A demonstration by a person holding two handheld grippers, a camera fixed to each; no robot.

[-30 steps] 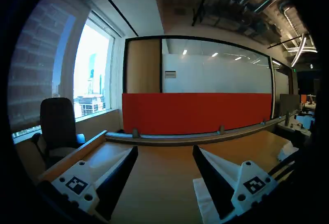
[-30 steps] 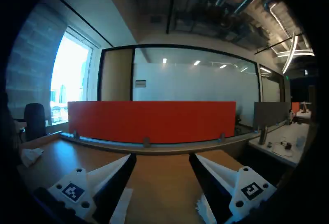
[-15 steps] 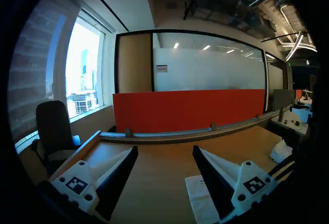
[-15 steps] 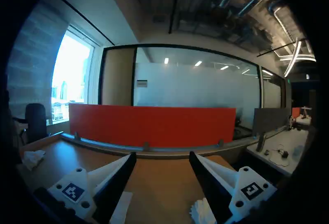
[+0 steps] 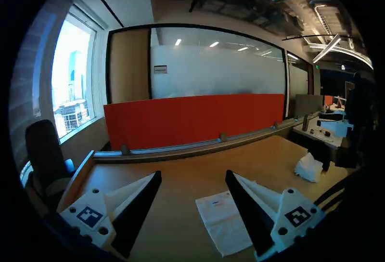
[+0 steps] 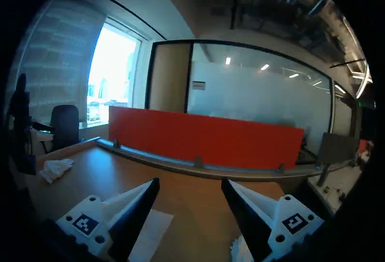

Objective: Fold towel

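Note:
A flat white towel (image 5: 219, 218) lies on the wooden table (image 5: 187, 175), just beyond my left gripper (image 5: 192, 173) and partly behind its right finger (image 5: 260, 209). That gripper is open, with nothing between its fingers. A crumpled white cloth (image 5: 308, 167) sits farther right on the table. In the right gripper view, the flat towel (image 6: 153, 228) peeks out beside the left finger (image 6: 115, 209) of my right gripper (image 6: 190, 181), which is open and holds nothing. A crumpled white cloth (image 6: 55, 168) lies at the far left, and a ruffled white piece (image 6: 238, 252) shows at the bottom edge.
A red partition (image 5: 192, 117) on a metal rail runs along the table's far edge. A black office chair (image 5: 43, 153) stands by the window at the left. Another desk (image 5: 332, 129) with small items is at the right. A dark shape (image 6: 19, 132) stands at the left edge.
The left gripper view has swung right and tilted down, showing more of the flat towel. The right gripper view has swung left. Both grippers stay open.

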